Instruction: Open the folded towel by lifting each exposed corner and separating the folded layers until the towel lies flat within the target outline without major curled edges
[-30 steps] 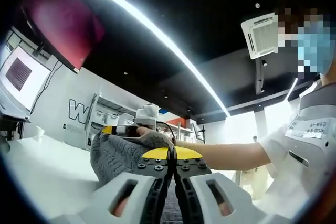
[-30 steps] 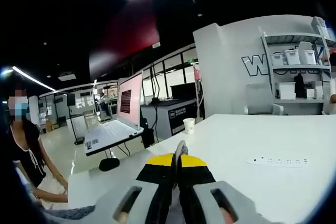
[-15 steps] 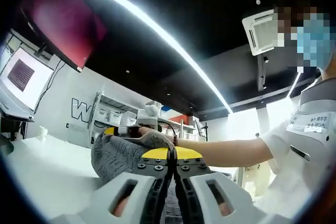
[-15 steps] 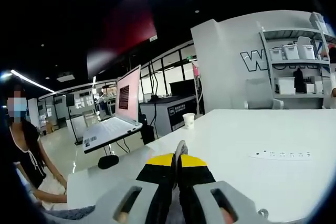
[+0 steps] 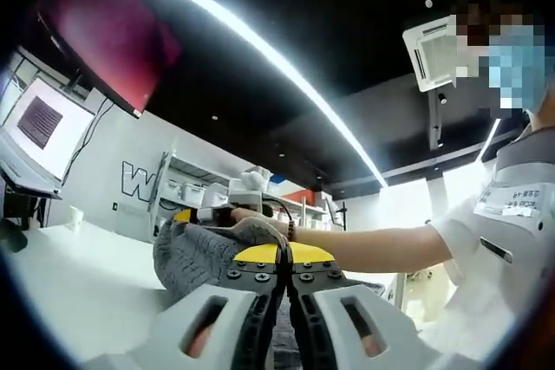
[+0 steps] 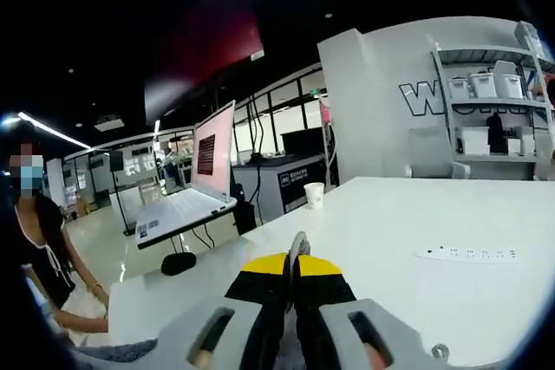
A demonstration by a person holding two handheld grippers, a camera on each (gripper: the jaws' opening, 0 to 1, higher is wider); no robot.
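The grey towel [image 5: 195, 257] hangs lifted off the white table [image 5: 78, 288], bunched into a rounded fold in the left gripper view, just beyond the yellow-tipped left gripper [image 5: 284, 259]. That gripper's 2 jaws are pressed together with grey cloth running down between them, so they pinch the towel. At the towel's far top edge the other gripper, with a yellow and black tip, comes in from the right, held by a person's hand [image 5: 251, 224] on a bare forearm; it touches the same fold.

In the right gripper view the right gripper [image 6: 292, 268] has its 2 jaws closed on a thin grey edge of towel [image 6: 297, 245] that sticks up between the yellow tips. More grey cloth shows low at the left edge [image 6: 113, 353].

Beyond the towel on the table stand a paper cup [image 6: 313, 195], an open laptop [image 6: 195, 184] at the table's far corner, and a white power strip [image 6: 466, 254] lying flat well to the right. A black mouse-like object [image 6: 178, 262] sits below the laptop. Shelving with white bins [image 6: 486, 119] stands against the back wall. A seated person in a dark top [image 6: 43, 257] is at the left. Nothing lies between the grippers and the towel.
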